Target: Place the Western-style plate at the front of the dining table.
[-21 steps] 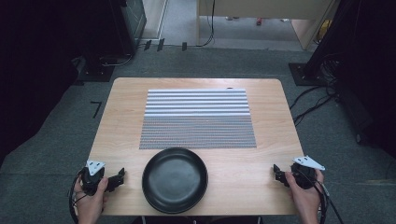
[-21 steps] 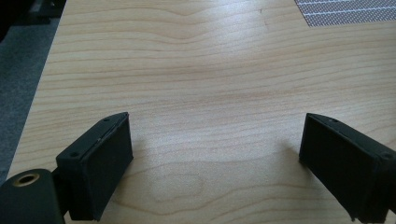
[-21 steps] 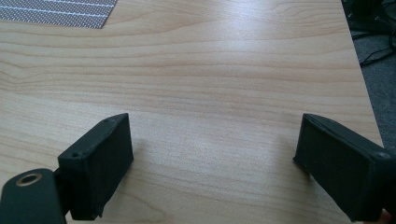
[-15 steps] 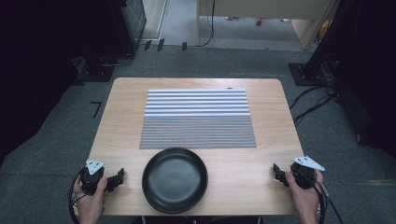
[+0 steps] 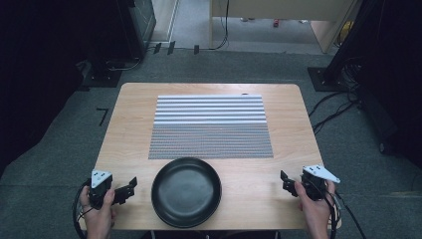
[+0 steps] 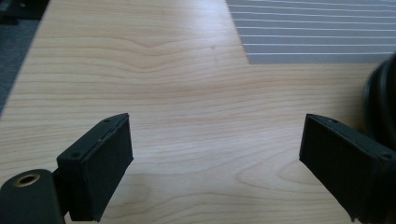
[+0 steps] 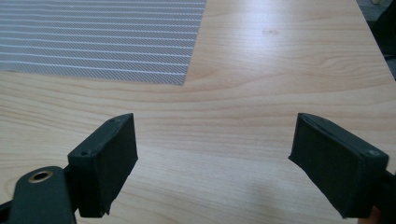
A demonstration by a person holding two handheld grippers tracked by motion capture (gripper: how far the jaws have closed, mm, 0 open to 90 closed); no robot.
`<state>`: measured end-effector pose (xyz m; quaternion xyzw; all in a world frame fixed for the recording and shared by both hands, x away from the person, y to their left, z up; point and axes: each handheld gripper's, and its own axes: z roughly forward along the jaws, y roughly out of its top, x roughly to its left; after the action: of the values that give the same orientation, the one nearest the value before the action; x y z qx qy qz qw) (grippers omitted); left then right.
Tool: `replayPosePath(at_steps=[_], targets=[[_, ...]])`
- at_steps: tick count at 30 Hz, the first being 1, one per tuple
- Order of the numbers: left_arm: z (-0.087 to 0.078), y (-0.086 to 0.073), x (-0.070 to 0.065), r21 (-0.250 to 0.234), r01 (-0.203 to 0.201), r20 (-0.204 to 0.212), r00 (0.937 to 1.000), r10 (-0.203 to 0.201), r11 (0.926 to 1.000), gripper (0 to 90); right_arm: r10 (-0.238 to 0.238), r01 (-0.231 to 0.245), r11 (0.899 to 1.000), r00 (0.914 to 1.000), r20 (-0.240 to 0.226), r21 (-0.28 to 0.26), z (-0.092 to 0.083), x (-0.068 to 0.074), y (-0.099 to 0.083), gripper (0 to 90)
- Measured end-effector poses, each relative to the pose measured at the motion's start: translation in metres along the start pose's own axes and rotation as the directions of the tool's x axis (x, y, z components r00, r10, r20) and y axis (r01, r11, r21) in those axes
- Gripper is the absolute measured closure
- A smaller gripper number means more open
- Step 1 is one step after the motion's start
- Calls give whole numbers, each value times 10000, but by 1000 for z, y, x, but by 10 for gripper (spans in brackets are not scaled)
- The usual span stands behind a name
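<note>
A black round plate (image 5: 186, 191) lies at the middle of the table's near edge; its dark rim (image 6: 380, 93) shows at the right edge of the left gripper view. My left gripper (image 5: 126, 189) rests at the near left corner, left of the plate, jaws wide apart and empty (image 6: 215, 163). At the near right corner sits my right gripper (image 5: 284, 182), a short way right of the plate. It is open too, with bare wood between its jaws (image 7: 212, 163).
A grey striped placemat (image 5: 211, 126) covers the middle of the wooden table (image 5: 129, 124), just beyond the plate; its corner (image 7: 102, 42) appears in the right gripper view. Dark floor, cables and stands surround the table.
</note>
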<state>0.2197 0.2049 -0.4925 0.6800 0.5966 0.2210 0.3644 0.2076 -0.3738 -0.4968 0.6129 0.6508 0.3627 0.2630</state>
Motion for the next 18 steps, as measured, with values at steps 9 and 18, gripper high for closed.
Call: replayPosePath(at_steps=[9,18], targets=[[-3,2,-20,-85,-155,628,9979,160,9998,93,201,-216,9995,9976,-664,-219,-4,20,6,141],[-4,3,-32,-102,-194,1054,9942,204,9998,93,26,-61,9993,9951,-984,-357,-4,42,10,152]])
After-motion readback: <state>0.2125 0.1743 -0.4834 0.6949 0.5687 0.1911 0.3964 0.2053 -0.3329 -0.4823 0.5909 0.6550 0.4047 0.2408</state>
